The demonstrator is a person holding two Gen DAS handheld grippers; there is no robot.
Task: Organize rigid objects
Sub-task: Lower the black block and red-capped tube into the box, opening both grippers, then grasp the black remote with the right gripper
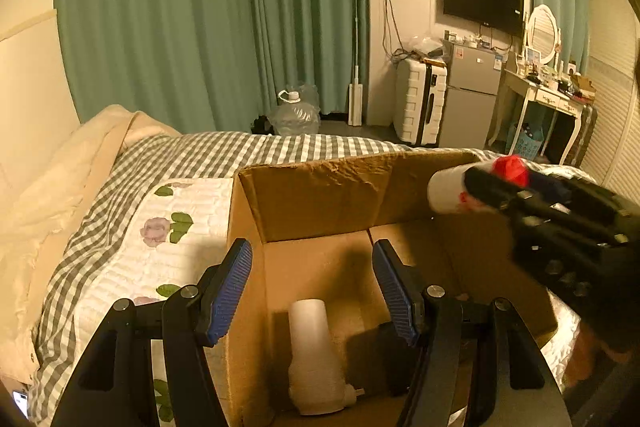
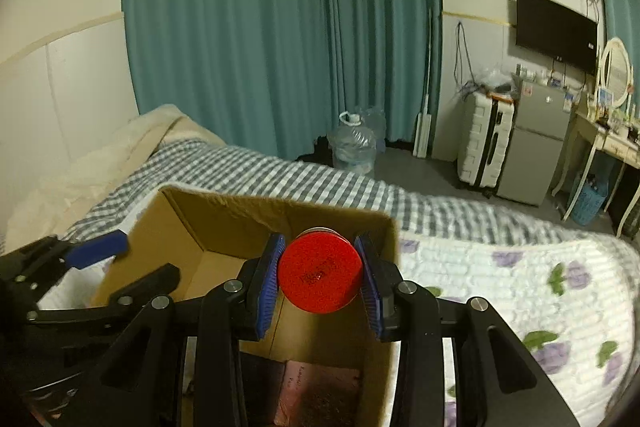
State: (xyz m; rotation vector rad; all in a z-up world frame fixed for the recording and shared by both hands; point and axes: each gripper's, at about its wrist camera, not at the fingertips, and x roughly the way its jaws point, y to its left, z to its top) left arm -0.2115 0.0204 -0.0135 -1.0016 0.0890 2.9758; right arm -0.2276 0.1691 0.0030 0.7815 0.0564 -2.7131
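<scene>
Two grippers work over one box (image 1: pixel 312 195) on the bed. At lower left of the left view, the left gripper (image 1: pixel 312 287) is spread and holds nothing, above a white bottle (image 1: pixel 314 355) lying inside. At right, the right gripper (image 2: pixel 319 273) pinches a red-capped bottle (image 2: pixel 319 273), long axis along the fingers, over the right wall (image 2: pixel 380 367); open room is left of it.
</scene>
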